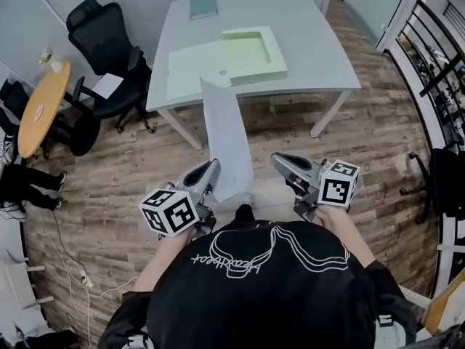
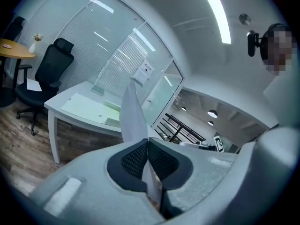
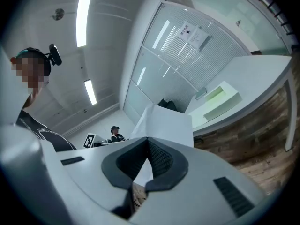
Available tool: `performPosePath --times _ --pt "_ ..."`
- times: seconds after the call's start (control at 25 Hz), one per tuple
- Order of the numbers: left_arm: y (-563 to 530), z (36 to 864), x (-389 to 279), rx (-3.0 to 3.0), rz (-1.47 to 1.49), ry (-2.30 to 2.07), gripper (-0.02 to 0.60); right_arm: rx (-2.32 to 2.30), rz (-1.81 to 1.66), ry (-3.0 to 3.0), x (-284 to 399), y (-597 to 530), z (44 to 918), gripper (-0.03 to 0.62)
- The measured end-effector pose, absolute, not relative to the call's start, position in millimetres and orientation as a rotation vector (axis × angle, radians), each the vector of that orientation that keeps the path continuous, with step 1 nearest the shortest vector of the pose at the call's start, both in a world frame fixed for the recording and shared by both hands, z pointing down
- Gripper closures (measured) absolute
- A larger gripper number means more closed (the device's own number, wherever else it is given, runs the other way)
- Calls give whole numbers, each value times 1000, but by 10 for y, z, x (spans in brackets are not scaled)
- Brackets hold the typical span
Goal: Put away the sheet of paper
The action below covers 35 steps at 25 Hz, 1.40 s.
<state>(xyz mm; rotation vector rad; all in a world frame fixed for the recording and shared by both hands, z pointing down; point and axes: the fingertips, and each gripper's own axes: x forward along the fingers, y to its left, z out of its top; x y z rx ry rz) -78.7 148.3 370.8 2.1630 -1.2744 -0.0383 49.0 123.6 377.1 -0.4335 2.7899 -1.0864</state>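
Head view: left gripper (image 1: 214, 168) clamps sheet of paper (image 1: 226, 129); right gripper (image 1: 278, 158) closed beside.

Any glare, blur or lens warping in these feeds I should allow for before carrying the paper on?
Head view: evenly lit and sharp, but the floorboards bow around the table. Left gripper view: heavy fisheye with dark corners, ceiling light strip blown out, left claw soft up close, sheet of paper clear. Right gripper view: same warping, second light strip glaring, right claw soft too.
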Motion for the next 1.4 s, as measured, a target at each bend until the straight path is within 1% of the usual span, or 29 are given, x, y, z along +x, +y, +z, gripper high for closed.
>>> performPosePath --times 0.24,0.52,0.84,1.08,1.4 --pt "692 3709 -1245 2159 -47 -1246 571 -486 -1120 2761 129 437 3791 583" --pt "138 3822 -1727 2125 -78 -1223 571 -504 -1124 2747 -178 -79 3735 583" --pt "-249 3950 -1996 2075 -99 -1216 571 -552 -1143 2727 -228 -333 3793 583" --pt "-598 4007 -2065 2059 -80 -1240 571 -564 -1180 2705 -165 -587 3908 583" --pt "-1140 4050 -2237 2024 -51 -1268 571 -591 -1231 2671 -31 -1181 4050 583"
